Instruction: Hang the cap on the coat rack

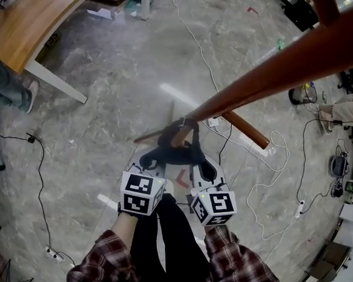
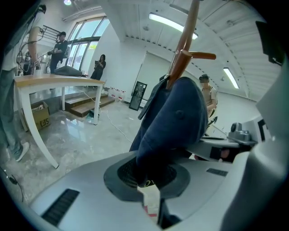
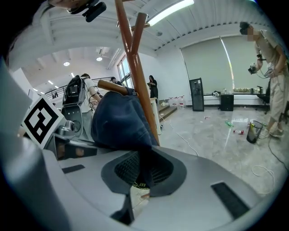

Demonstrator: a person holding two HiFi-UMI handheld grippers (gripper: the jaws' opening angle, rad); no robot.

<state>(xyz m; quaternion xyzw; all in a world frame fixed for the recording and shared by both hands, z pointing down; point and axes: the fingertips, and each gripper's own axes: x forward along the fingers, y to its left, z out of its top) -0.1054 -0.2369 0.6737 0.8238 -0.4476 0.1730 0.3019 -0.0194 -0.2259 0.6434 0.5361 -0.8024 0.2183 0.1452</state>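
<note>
Head view, coat rack (image 1: 280,68): red-brown wooden pole slanting in from upper right, pegs branching off low down.
Head view, cap (image 1: 175,145): dark navy, against the coat rack where the pegs branch, just ahead of both grippers.
Head view, left gripper (image 1: 147,169) and right gripper (image 1: 205,176): side by side below the cap, plaid sleeves (image 1: 234,260) behind.
Left gripper view, jaws: nearly together, pinching the lower edge of the cap (image 2: 174,119).
Left gripper view, cap: crown upright against the coat rack (image 2: 183,49), below a peg (image 2: 201,56); wooden table (image 2: 58,81) well apart at left.
Right gripper view, jaws: narrow, clamped on the dark fabric of the cap (image 3: 119,119).
Right gripper view, cap: beside the coat rack (image 3: 135,67), a peg (image 3: 110,85) at its top; whether hooked on it, not discernible.
</note>
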